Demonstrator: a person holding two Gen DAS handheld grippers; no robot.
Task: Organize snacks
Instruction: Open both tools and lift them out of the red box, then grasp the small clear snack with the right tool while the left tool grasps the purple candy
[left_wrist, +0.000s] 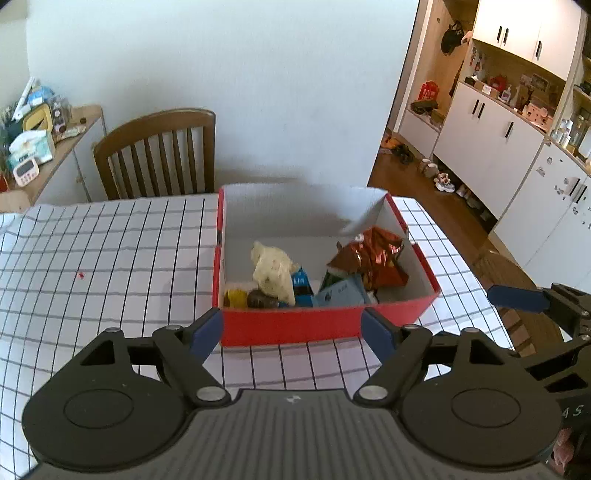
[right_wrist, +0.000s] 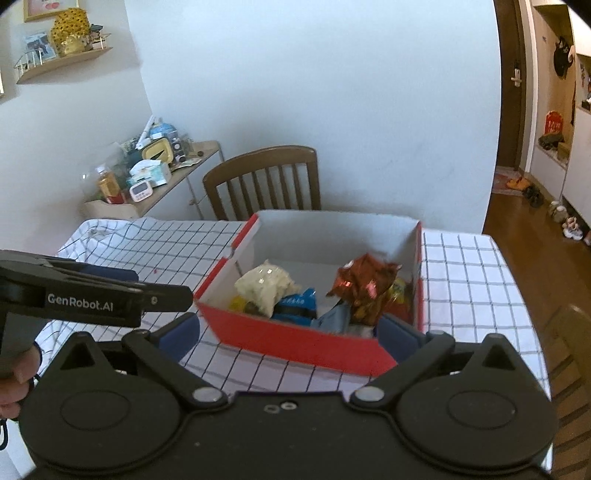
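Left wrist view: red box (left_wrist: 295, 325) on the checked tablecloth (left_wrist: 92, 258), long axis running away toward the chair (left_wrist: 159, 155), snacks (left_wrist: 275, 271) inside. Left gripper (left_wrist: 293, 328) and right gripper (right_wrist: 291, 332) both spread, empty.

A home dining area: a checked tablecloth (left_wrist: 110, 258), a wooden chair (left_wrist: 159, 155), white cabinets (left_wrist: 491, 147) and hallway shoes (left_wrist: 443, 182).

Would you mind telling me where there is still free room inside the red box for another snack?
The back half of the red box, toward its white far wall, is bare. The front is crowded: cream bag, blue packets and shiny red bag.
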